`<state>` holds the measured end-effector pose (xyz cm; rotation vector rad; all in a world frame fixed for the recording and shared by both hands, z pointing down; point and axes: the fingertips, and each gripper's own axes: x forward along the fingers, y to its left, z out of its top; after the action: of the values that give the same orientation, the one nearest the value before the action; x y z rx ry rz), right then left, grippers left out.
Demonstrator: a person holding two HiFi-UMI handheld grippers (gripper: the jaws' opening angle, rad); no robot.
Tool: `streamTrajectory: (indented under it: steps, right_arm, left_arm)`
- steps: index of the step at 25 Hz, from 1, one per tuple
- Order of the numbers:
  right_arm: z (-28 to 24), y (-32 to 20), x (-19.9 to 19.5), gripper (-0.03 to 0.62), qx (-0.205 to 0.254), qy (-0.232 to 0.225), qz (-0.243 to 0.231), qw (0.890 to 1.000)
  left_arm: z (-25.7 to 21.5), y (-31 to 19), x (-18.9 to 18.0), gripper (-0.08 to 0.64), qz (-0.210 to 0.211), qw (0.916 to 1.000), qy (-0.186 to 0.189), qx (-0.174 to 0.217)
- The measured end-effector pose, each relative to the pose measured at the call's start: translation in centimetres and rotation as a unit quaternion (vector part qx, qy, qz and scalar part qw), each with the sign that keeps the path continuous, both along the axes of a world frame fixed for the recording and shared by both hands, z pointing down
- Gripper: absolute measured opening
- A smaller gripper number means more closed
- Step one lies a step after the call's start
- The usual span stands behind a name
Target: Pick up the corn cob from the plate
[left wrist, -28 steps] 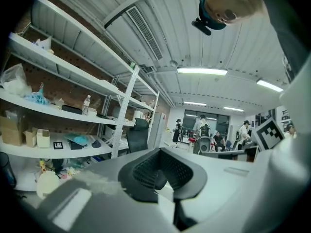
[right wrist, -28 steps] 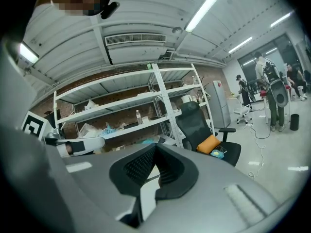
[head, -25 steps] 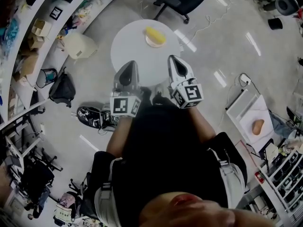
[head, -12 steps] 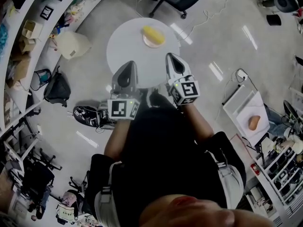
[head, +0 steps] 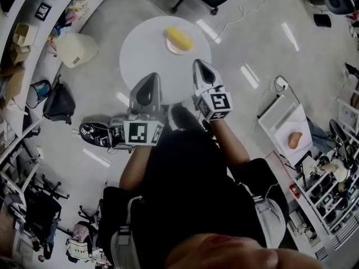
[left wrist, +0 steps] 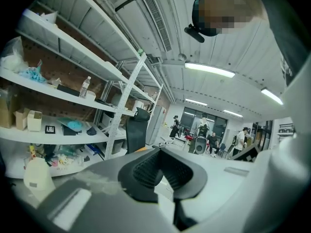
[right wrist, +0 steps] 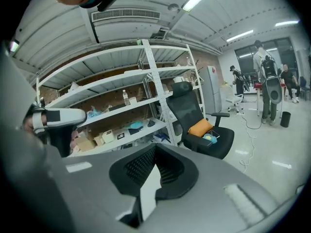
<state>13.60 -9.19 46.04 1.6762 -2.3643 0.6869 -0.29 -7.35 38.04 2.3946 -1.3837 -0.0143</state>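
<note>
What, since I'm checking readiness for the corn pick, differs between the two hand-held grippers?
In the head view, the right hand-held gripper lies nearer the corn cob; the left hand-held gripper hangs back by the near edge of the table. The right's marker cube is turned askew, the left's sits square. Both are shut, empty, short of the plate.

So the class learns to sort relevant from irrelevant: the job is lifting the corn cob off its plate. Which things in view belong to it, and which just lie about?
Belong to the job: corn cob, plate, round white table, left gripper, right gripper.

Just lying about: office chair, black bag, shoes on the floor, storage shelves.
</note>
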Motion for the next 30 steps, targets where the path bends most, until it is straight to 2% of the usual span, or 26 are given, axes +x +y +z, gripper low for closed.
streamTrajectory:
  steps: [9,30]
  right_arm:
    - [4.9,-2.2,-0.4,0.009,-0.033,0.013,0.000,0.999]
    - [12.7,-5.9,-1.0,0.009,-0.082,0.029,-0.002,0.996]
  left_arm:
    - [2.5,-1.8,-0.5,0.000,0.001,0.9997,0.007,-0.023]
    - [6.0,-4.2,-0.8,0.000,0.002,0.9980,0.029,-0.056]
